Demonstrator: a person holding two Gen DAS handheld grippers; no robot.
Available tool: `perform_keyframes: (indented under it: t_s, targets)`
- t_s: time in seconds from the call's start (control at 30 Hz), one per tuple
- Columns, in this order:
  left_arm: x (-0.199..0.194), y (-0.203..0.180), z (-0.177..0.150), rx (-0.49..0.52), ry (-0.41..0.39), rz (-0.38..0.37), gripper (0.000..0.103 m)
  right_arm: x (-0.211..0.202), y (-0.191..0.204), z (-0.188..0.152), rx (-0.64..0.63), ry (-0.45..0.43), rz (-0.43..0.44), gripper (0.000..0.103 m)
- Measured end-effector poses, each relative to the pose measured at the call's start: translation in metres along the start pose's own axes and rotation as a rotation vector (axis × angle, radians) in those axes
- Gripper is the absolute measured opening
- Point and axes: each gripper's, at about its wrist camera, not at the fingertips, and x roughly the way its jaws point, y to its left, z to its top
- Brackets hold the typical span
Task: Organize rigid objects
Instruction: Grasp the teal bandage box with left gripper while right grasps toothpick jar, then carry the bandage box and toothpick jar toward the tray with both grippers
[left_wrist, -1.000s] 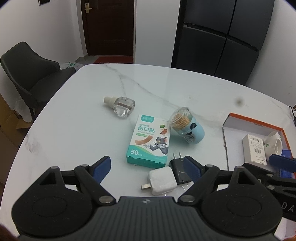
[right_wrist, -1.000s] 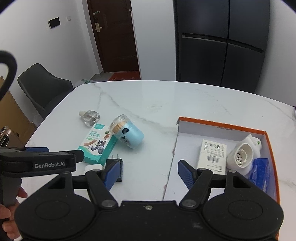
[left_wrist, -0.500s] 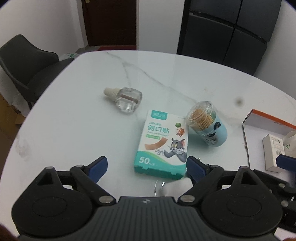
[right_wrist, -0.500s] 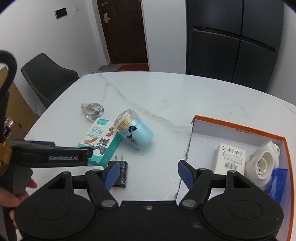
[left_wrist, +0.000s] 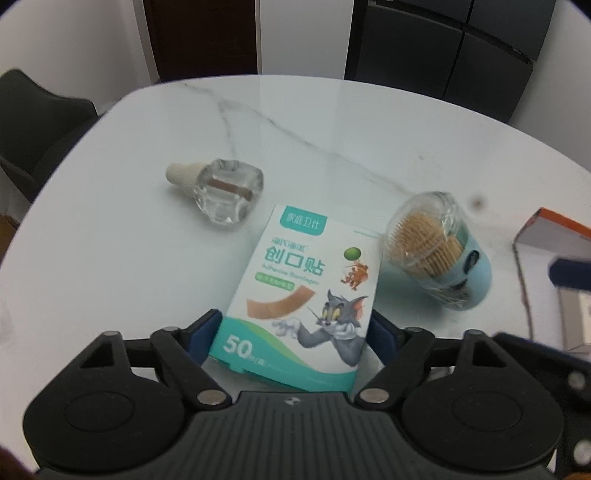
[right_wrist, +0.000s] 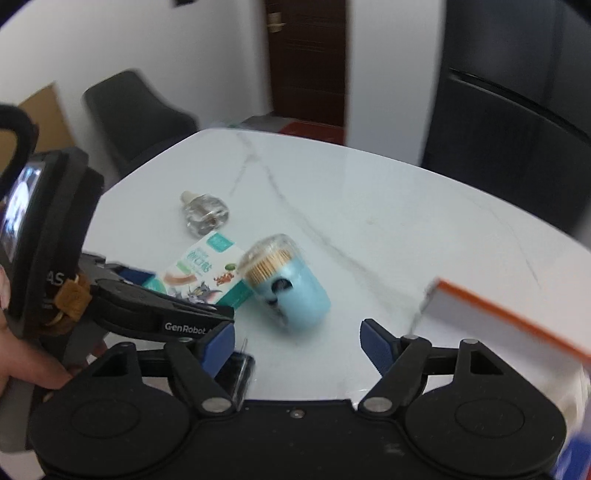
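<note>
A teal and white bandage box (left_wrist: 295, 288) lies flat on the white marble table (left_wrist: 332, 129). My left gripper (left_wrist: 295, 332) straddles its near end. Its jaws are closing and both blue pads touch the box's long sides. A blue toothpick holder (right_wrist: 288, 288) with a clear lid lies on its side just right of the box. My right gripper (right_wrist: 297, 332) hovers short of it, jaws opening, nothing between them. A black charger (right_wrist: 236, 369) lies under its left finger. The orange-rimmed box (right_wrist: 498, 306) stands at the right.
A clear bottle (left_wrist: 225, 192) with a beige cap lies beyond the bandage box to the left. A hand (right_wrist: 22, 369) holds the left gripper's handle at the right wrist view's left edge. A dark chair (right_wrist: 136, 110) stands past the table's far left edge.
My left gripper came forward and down until the bandage box sat between its fingers, and both chargers left its view. My right gripper swung left toward the toothpick holder, rolled, and its jaws widened.
</note>
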Motion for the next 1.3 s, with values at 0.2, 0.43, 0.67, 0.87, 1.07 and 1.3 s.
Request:
perform_keyframes:
  t_s: [0.2,0.43,0.67,0.87,1.07,1.3]
  targets:
    - [-0.004,0.014,-0.004,0.045,-0.024,-0.014,0.072,0.032,-0.002,0.022,-0.160,0.045,0.077,0.089]
    - [-0.010,0.032,-0.016,0.032,-0.025,0.017,0.078,0.067,0.012,0.037,-0.225,0.102,0.118,0.089]
    - [-0.001,0.035,-0.012,-0.001,-0.068,0.034,0.083,0.091,0.002,0.039,-0.082,0.153,0.141,0.075]
    - [-0.006,0.031,-0.008,-0.021,-0.077,0.024,0.071,0.085,0.006,0.033,0.008,0.122,0.080,0.058]
    - [-0.034,0.034,-0.009,-0.050,-0.111,0.047,0.071,0.054,0.008,0.027,0.116,0.075,0.061,0.058]
    - [-0.074,0.031,-0.010,-0.106,-0.148,0.074,0.071,0.009,0.019,0.025,0.224,0.021,0.001,0.058]
